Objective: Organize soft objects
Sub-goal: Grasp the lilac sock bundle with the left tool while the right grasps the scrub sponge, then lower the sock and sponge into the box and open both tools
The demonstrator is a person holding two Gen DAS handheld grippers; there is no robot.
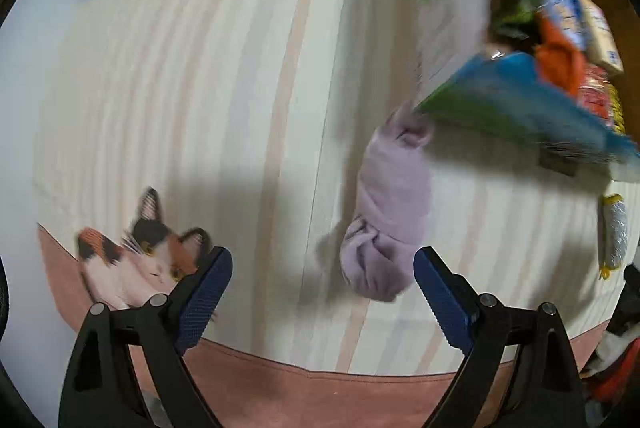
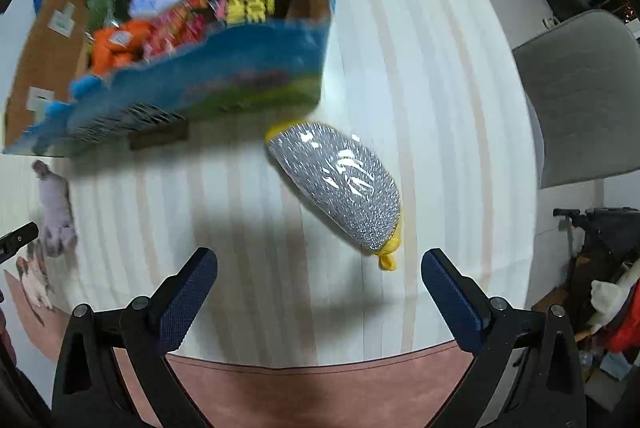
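Broadly, spread under everything as a cream, pink-striped tabletop [image 1: 192,76]. Stood at its far side as an open brown cardboard box with a blue-and-green printed front [image 2: 248,76], already crowded with bright packets.

Lay well apart on the tabletop, both outside that box: a knotted lilac soft cloth bundle [image 1: 390,212] just ahead of the left gripper [image 1: 322,268], and a silver mesh scouring pad with yellow ends in clear wrap [image 2: 340,188] just ahead of the right gripper [image 2: 320,268]. Hung above the surface with jaws spread wide and nothing between them, on either side alike.

Looked like the reach before a pick. Called, probably, for shifting each gripper a little rightward first, since both items sat off-centre toward the right-hand finger. Favoured taking the bundle across its thick middle rather than the loose knot, and the pad across its narrow width, squeezing gently because the glossy wrap seemed likely to slip. Needed a lift high enough to clear the box's front wall.
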